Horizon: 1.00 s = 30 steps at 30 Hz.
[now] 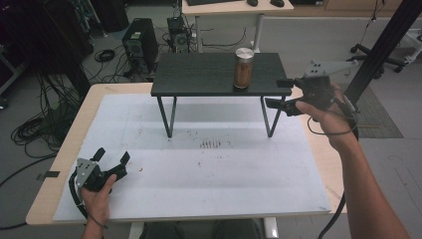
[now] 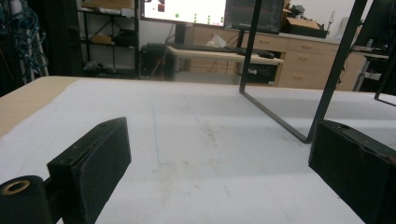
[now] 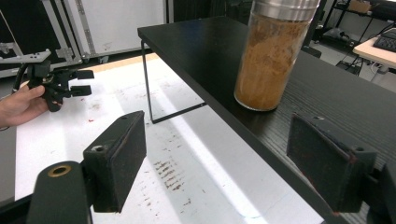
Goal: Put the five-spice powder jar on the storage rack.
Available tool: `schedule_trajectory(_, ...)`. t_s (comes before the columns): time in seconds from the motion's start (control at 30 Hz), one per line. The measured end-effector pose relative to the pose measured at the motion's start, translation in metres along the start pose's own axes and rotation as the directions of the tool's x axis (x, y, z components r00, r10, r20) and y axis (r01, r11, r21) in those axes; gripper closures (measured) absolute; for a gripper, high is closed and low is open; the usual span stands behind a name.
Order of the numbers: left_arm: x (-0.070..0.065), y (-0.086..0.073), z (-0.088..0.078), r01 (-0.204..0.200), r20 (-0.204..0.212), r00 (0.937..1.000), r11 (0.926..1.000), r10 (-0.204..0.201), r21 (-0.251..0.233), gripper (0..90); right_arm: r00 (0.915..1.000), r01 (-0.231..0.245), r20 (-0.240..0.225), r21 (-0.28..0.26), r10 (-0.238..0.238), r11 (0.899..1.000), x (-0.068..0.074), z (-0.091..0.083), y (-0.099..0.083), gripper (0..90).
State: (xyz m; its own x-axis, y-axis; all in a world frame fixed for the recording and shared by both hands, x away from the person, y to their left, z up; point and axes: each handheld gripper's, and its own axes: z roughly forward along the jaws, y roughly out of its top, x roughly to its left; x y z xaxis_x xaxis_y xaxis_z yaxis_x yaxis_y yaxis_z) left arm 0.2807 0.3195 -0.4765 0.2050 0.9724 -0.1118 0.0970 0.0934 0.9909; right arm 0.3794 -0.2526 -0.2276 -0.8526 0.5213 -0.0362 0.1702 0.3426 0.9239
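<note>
1. The jar (image 1: 243,68) stood on the black shelf (image 1: 199,74), at one o'clock.
2. The right gripper (image 1: 282,93), jaws apart and empty, hovered beside it.
3. The left gripper (image 1: 112,158) rested at seven o'clock, jaws apart.

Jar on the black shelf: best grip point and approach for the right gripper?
Probably the glass body of the jar, below the metal lid, jaws level either side. It stands upright near the shelf's front right, so come in from the right, where the right gripper already is, open. The round straight wall suits the flat pads.
</note>
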Motion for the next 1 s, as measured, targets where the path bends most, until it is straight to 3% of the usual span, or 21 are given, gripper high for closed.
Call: schedule_trajectory(1.0, 0.000, 0.000, 0.000, -0.005, 0.003, 1.0000, 1.0000, 0.005, 0.003, 6.1, 0.9998, -0.021, 0.001, -0.029, 0.021, 0.999, 0.020, -0.004, -0.034, 16.5)
